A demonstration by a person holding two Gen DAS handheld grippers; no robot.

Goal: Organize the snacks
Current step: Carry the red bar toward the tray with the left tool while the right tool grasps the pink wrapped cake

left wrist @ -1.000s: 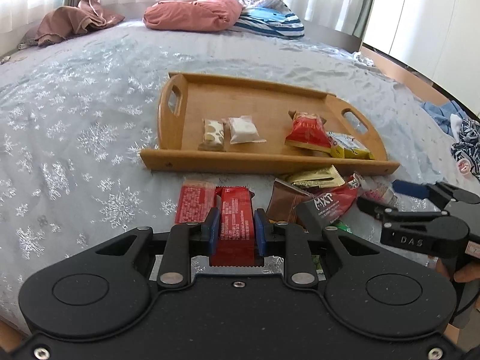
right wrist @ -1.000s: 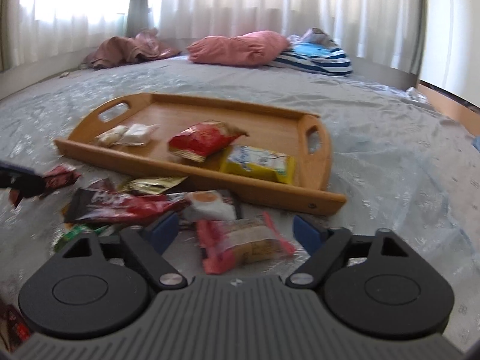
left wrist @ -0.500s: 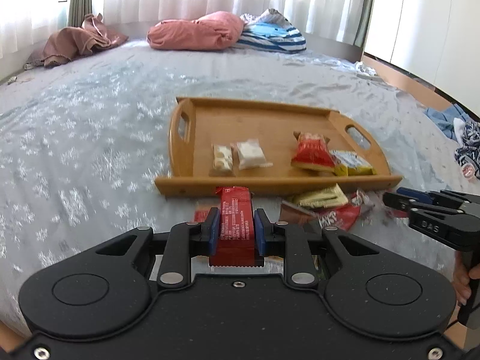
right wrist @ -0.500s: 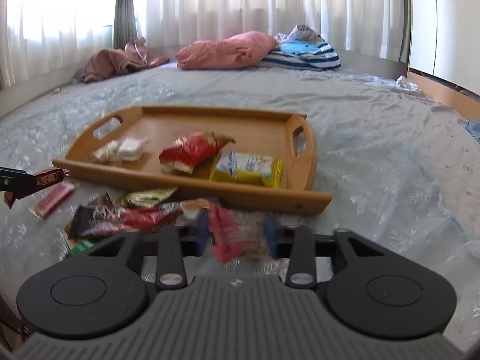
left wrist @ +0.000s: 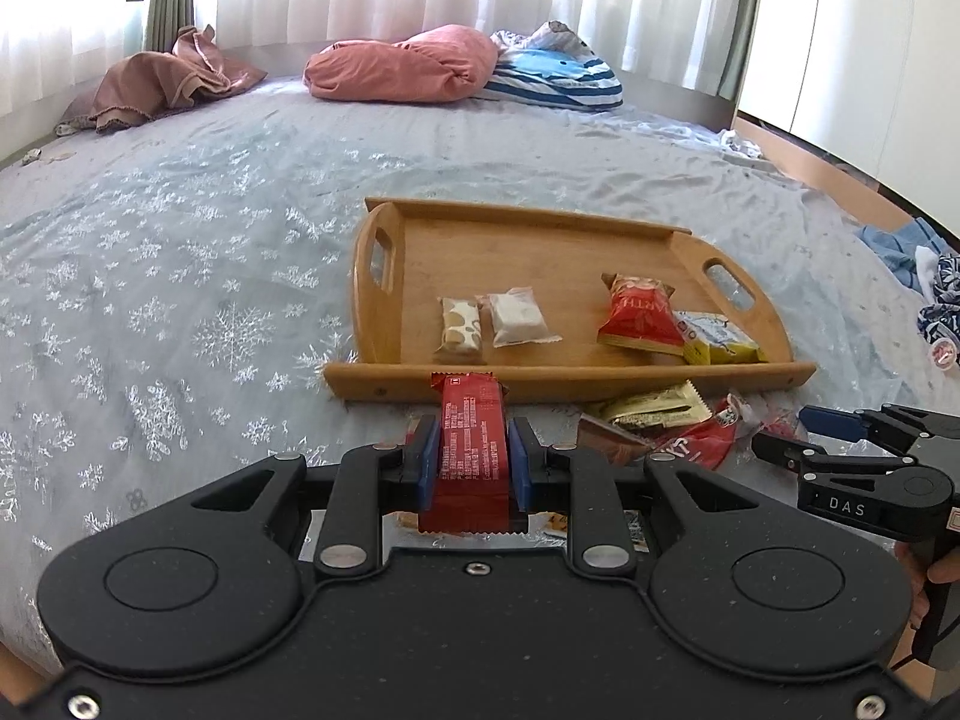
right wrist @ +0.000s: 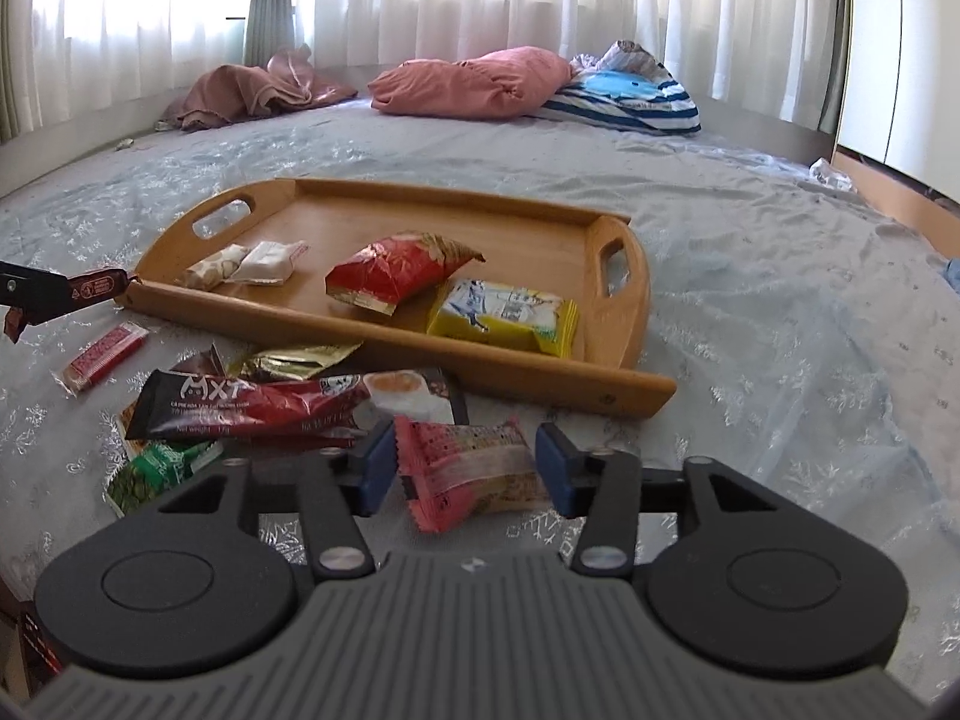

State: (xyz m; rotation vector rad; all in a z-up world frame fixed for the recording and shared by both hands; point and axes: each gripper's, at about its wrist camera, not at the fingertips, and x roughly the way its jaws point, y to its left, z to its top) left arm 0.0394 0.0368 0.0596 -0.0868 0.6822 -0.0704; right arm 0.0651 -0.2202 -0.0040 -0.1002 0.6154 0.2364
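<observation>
While my left gripper [left wrist: 469,461] still clamps the red bar [left wrist: 471,456] short of the tray's [left wrist: 564,381] near edge, my right gripper [right wrist: 465,468], shut earlier, is opening around the pink packet [right wrist: 468,463].

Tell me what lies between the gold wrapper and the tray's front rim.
Only bare bedsheet in the right wrist view: the gold wrapper lies just short of the tray's front rim.
</observation>
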